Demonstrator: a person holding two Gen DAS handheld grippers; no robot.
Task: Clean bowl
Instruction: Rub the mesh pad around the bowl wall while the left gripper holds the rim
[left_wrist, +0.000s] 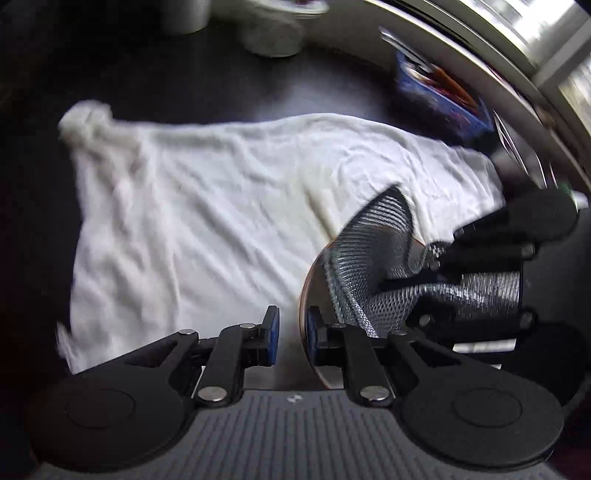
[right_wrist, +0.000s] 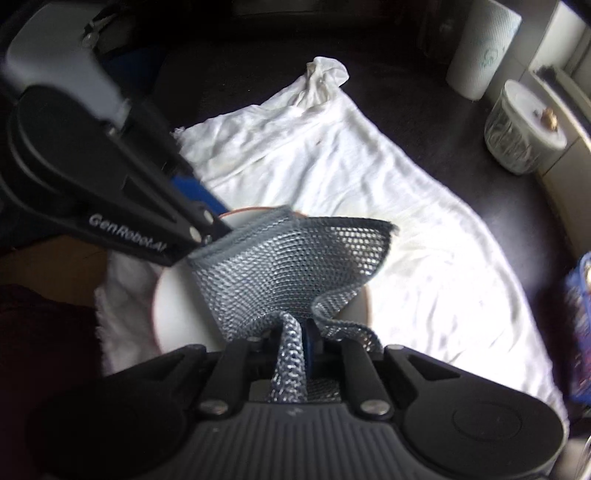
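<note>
A white bowl with an orange rim (left_wrist: 302, 306) (right_wrist: 177, 314) sits on a spread white towel (left_wrist: 203, 221) (right_wrist: 369, 166). My left gripper (left_wrist: 292, 334) (right_wrist: 218, 229) straddles the near rim, one blue pad inside and one outside, shut on it. Inside the bowl a silver-grey mesh scrubbing cloth (left_wrist: 376, 236) (right_wrist: 288, 266) fans out and hides much of the inner surface. My right gripper (right_wrist: 295, 343) (left_wrist: 443, 254) points steeply down and is shut on a bunched fold of this cloth. Both views are somewhat blurred.
The towel lies on a dark countertop (left_wrist: 166, 74). At the back stand a paper towel roll (right_wrist: 484, 48) and a clear container with a white lid (right_wrist: 524, 129). A blue packet (left_wrist: 439, 92) (right_wrist: 580, 325) lies beside the towel, near a shiny metal edge (left_wrist: 498, 29).
</note>
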